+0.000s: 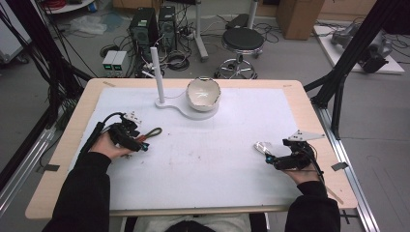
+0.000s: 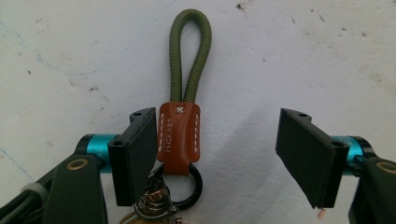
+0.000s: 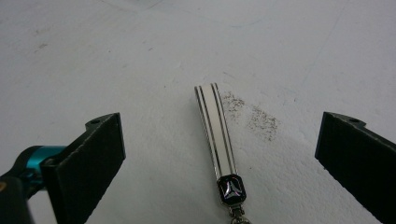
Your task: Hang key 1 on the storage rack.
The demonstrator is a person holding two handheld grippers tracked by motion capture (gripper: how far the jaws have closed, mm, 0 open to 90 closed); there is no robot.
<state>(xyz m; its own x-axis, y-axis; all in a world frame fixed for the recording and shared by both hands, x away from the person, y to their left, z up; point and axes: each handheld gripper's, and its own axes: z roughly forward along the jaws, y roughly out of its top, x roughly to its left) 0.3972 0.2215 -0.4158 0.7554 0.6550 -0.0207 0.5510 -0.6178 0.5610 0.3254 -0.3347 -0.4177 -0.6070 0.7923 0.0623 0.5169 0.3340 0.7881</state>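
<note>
A keychain (image 2: 181,126) with an olive-green cord loop, a brown leather tab and a black ring lies on the white mat. It sits between the jaws of my open left gripper (image 2: 217,137), close against the left jaw. In the high view the keychain (image 1: 152,133) lies just right of the left gripper (image 1: 138,141). A white and silver striped strap (image 3: 215,130) with a dark gem clasp lies flat between the wide-apart jaws of my open right gripper (image 3: 222,128), touching neither. In the high view the strap (image 1: 262,146) is at the right gripper (image 1: 270,157) tips.
A white bowl (image 1: 203,93) rests on a white stand (image 1: 193,114) with an upright post (image 1: 156,72) at the back middle of the table. The white mat (image 1: 208,145) covers most of the wooden tabletop. Stool, computers and cables stand on the floor beyond.
</note>
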